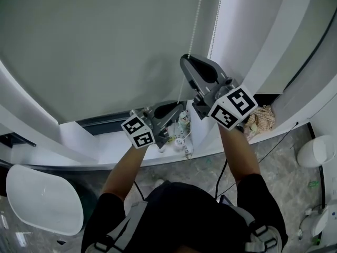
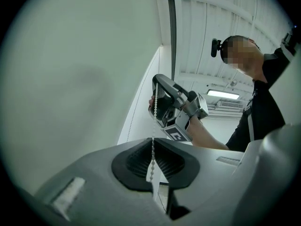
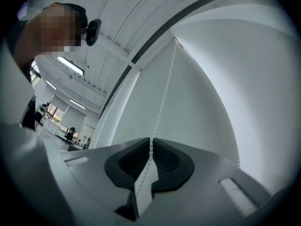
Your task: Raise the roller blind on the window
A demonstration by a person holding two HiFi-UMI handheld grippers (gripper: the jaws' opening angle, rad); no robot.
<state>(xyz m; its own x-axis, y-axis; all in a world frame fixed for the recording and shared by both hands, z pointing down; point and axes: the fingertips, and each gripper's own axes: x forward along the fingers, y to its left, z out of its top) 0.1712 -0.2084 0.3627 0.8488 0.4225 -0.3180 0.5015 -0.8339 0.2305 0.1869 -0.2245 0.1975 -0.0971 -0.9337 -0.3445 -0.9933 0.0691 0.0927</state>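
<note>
Left gripper: jaws together, pinching the bead chain; the beads run into the pad gap and out the near side. Right gripper: jaws together on the same strand, which climbs from the gap toward the top of the window.

Head view: right gripper is the higher of the two and left gripper sits below and slightly left of it, with the strand taut between them. A second chain strand hangs free just right of the gripped one.

The roller blind is on the far side of both grippers, mostly to their left. Its bottom edge sits just above the white sill.
</note>
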